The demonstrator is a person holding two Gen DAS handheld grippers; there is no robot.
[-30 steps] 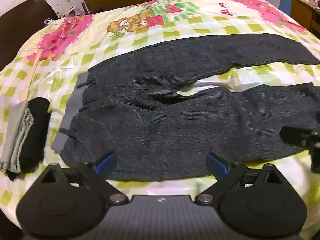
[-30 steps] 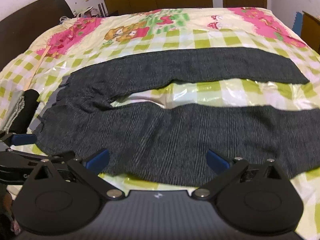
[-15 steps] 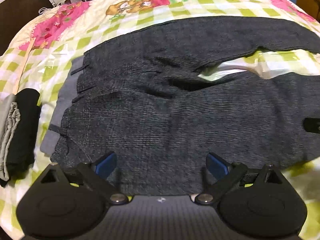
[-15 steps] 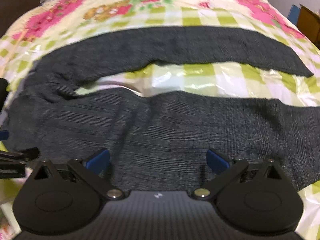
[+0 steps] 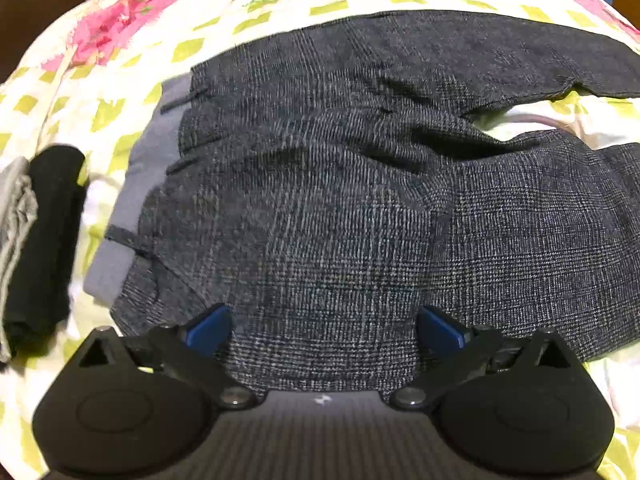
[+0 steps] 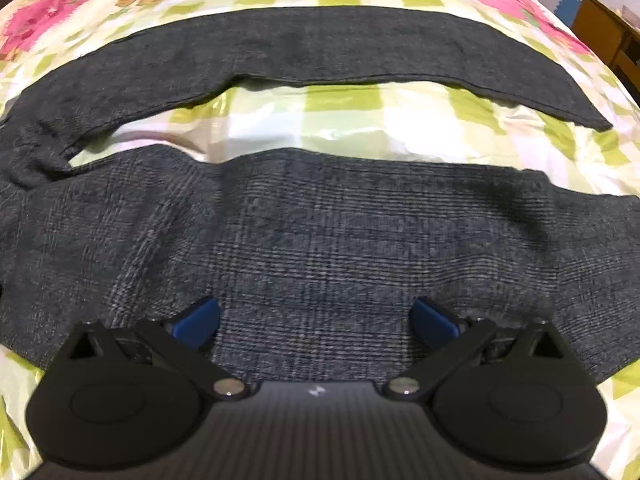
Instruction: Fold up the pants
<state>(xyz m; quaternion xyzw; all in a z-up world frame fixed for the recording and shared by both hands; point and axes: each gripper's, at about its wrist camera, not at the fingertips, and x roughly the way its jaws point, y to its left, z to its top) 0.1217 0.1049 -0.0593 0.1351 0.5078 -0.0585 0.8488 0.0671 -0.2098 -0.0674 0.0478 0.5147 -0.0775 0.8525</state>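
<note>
Hovering low over dark grey checked woven pants [image 5: 320,200], spread flat and unfolded on the green-checked floral bed [image 6: 340,100]. Left gripper [image 5: 324,326] and right gripper [image 6: 314,322] both released, nothing grasped. No fold made yet; whole task left.

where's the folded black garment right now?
In the left wrist view, the folded black garment lies at the far left on the checked bedspread, just left of the dark grey checked pants' light grey waistband, with a folded grey cloth beside it.
</note>
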